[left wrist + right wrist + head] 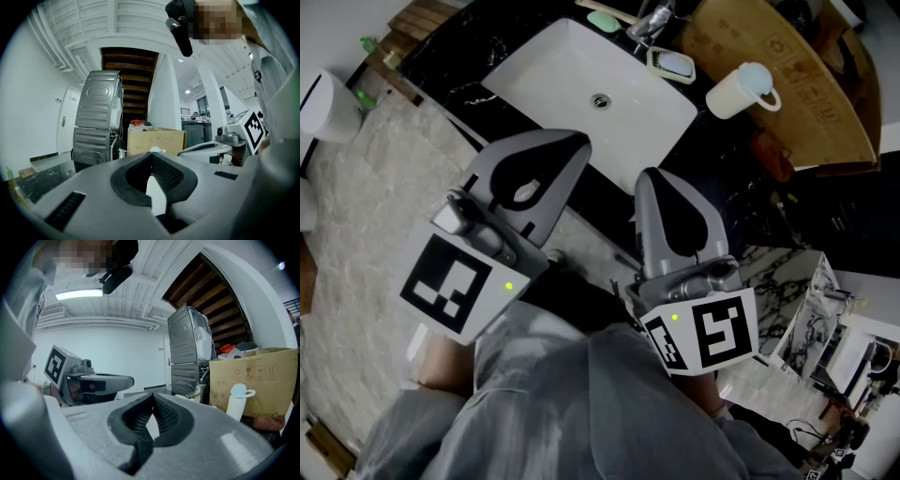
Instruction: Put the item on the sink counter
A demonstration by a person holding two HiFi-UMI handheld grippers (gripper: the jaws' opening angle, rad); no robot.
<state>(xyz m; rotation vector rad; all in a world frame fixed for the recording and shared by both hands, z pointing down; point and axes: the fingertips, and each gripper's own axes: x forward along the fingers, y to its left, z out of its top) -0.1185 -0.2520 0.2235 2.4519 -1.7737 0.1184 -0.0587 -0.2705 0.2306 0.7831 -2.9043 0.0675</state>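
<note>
1. Left gripper [151,157] and right gripper [152,399]: jaws fully together, nothing held
2. White bottle [742,90] stands on sink counter [455,52], right of basin [567,80]
3. Risk: a careless reach with closed jaws likely topples the tall bottle

No words or numbers to read anywhere. The cardboard box [272,376] shows a row of printed symbols, a recycling triangle among them, any lettering too small. A black-and-white square marker [450,283] sits on the left claw [579,142]; the right claw [649,178] carries the same kind.
</note>
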